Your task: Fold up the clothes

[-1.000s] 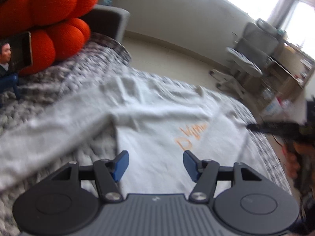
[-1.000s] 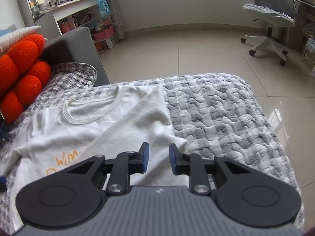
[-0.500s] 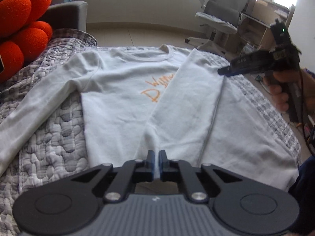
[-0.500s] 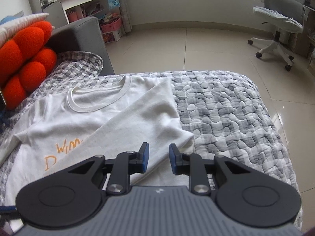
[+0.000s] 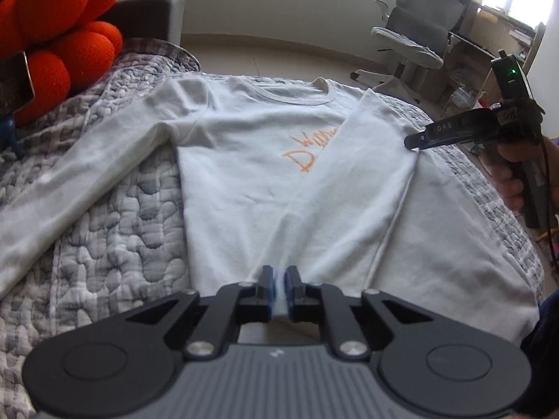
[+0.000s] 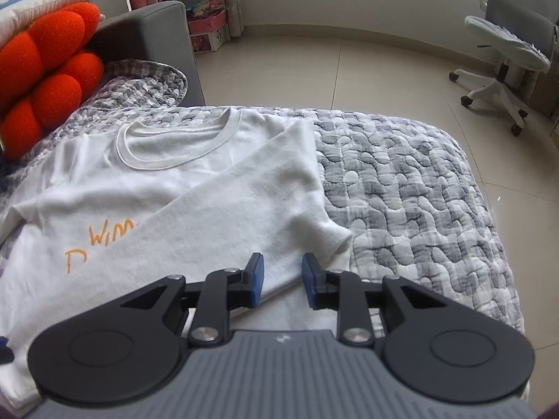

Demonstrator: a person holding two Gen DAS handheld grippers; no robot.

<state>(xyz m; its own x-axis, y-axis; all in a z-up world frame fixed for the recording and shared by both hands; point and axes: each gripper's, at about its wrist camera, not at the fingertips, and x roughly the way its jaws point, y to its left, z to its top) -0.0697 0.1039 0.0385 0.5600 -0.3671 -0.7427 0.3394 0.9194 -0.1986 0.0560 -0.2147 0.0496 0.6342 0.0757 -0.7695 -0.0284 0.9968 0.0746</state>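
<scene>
A white long-sleeved shirt [image 5: 251,181] with orange lettering lies flat on a grey quilted bed [image 5: 118,244]. One sleeve [image 5: 353,188] is folded slantwise across its front, and the other sleeve [image 5: 80,181] stretches out to the left. My left gripper [image 5: 278,274] pinches the end of the folded sleeve near the hem; its jaws are opening, and white cloth still fills the narrow gap. My right gripper [image 6: 281,265] hovers over the shirt [image 6: 195,202] by the folded shoulder, jaws opening a little with nothing between them. Its tip [image 5: 415,141] also shows in the left wrist view.
Orange ball cushions [image 6: 45,80] and a grey sofa arm [image 6: 157,31] sit at the bed's far left. An office chair [image 6: 506,45] stands on the tiled floor beyond the bed. A hand [image 5: 513,178] holds the right gripper's handle. The quilt [image 6: 412,192] lies bare right of the shirt.
The left gripper went from wide open over the shirt to closed on the folded sleeve's end; its gap is now slightly wider. The right gripper's jaws have parted a little.
</scene>
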